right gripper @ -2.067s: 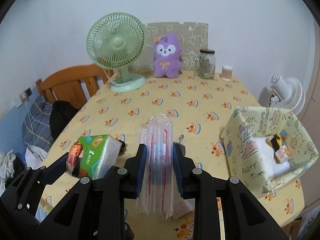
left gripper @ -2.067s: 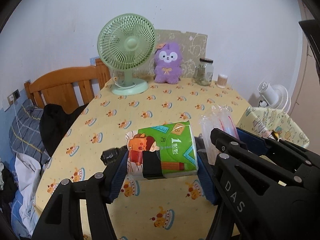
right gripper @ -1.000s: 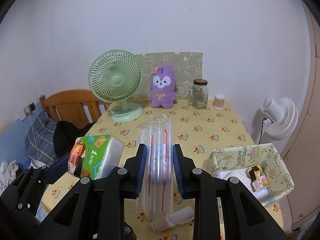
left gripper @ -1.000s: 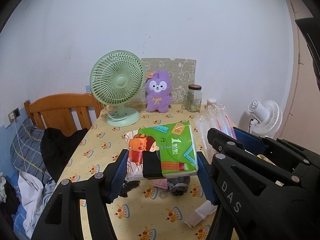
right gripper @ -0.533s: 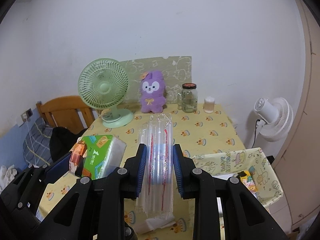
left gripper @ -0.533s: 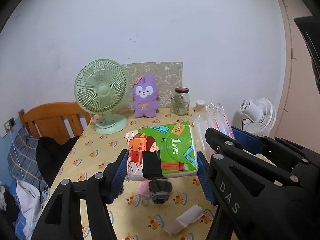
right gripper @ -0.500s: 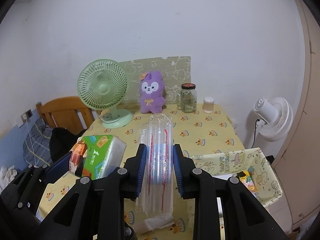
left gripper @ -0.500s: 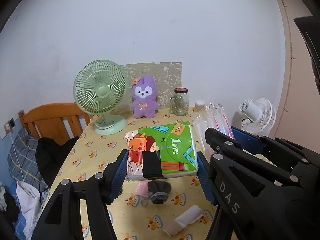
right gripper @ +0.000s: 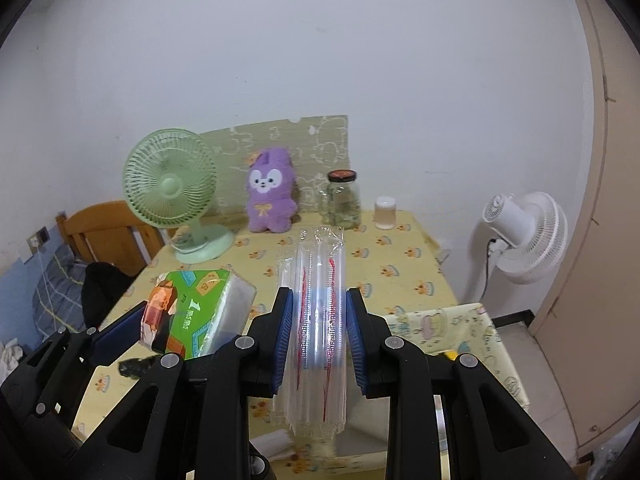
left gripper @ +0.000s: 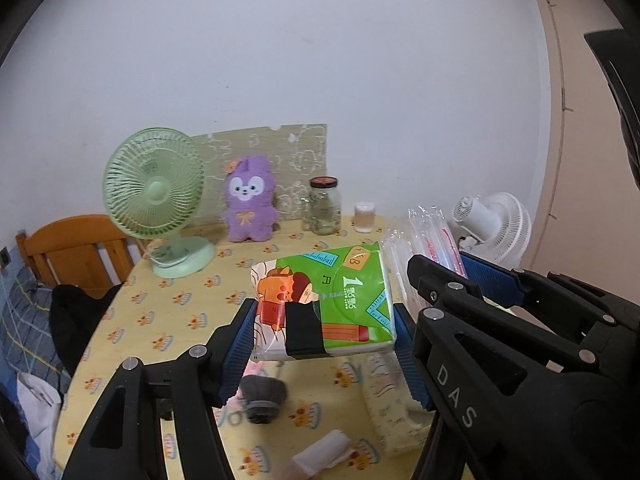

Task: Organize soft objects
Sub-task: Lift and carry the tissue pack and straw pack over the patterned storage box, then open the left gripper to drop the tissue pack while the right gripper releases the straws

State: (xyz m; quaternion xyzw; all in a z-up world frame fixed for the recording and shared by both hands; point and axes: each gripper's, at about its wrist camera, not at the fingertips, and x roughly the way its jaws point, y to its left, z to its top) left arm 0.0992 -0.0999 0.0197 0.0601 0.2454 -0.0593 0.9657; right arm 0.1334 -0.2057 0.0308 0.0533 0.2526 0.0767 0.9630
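Note:
My left gripper [left gripper: 322, 322] is shut on a green tissue pack [left gripper: 324, 300] and holds it above the yellow table [left gripper: 168, 308]. The pack also shows in the right wrist view [right gripper: 196, 312]. My right gripper [right gripper: 318, 320] is shut on a clear pack of straws [right gripper: 318, 320], held upright above the table's right side; the pack also shows in the left wrist view [left gripper: 430, 236]. A patterned fabric basket [right gripper: 448, 320] sits under and right of the right gripper. On the table below lie a grey rolled sock [left gripper: 264, 394], a pink item [left gripper: 252, 370] and a white roll [left gripper: 324, 454].
A green desk fan [left gripper: 154, 196], a purple plush [left gripper: 250, 198], a glass jar [left gripper: 324, 206] and a small white cup [left gripper: 365, 216] stand along the back wall. A wooden chair [left gripper: 72, 248] with dark clothes stands left. A white floor fan [right gripper: 524, 232] stands right.
Both grippers have risen and pulled back from the table with their packs still held. The sock, the pink item and the white roll have come into view beneath.

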